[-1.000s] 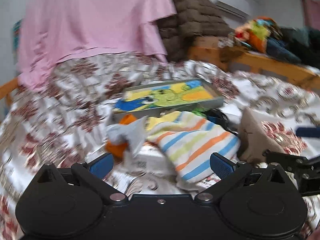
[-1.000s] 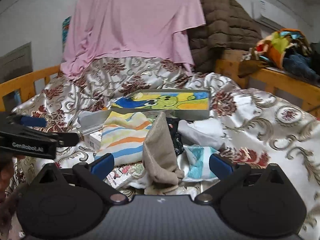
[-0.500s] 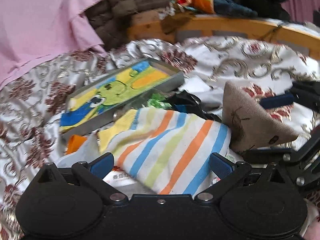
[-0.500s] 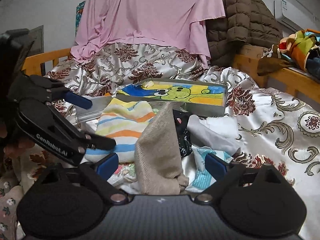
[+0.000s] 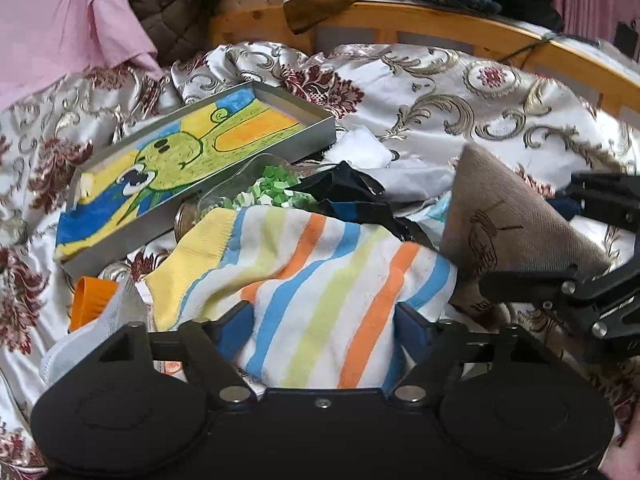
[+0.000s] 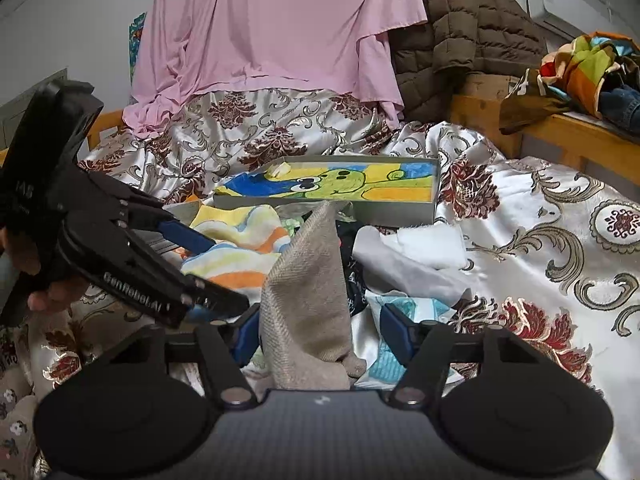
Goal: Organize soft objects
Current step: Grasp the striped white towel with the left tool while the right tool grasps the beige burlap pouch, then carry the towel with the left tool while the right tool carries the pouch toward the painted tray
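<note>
A striped sock with orange, blue and green bands lies on the patterned bedspread. It sits between the closing jaws of my left gripper, whose blue pads are at its two edges. A tan sock stands up in a peak between the closing jaws of my right gripper. Its left pad is against the fabric and the right pad is apart from it. The right wrist view shows the left gripper over the striped sock. The left wrist view shows the right gripper around the tan sock.
A grey tin tray with a green cartoon drawing lies behind the socks. Black cloth, white cloth, a jar of green bits and an orange item lie around. A pink sheet, brown jacket and wooden bed rail stand behind.
My left gripper has swung right and come down over the striped sock, and its jaws have narrowed. The right gripper's jaws have narrowed around the tan sock.
</note>
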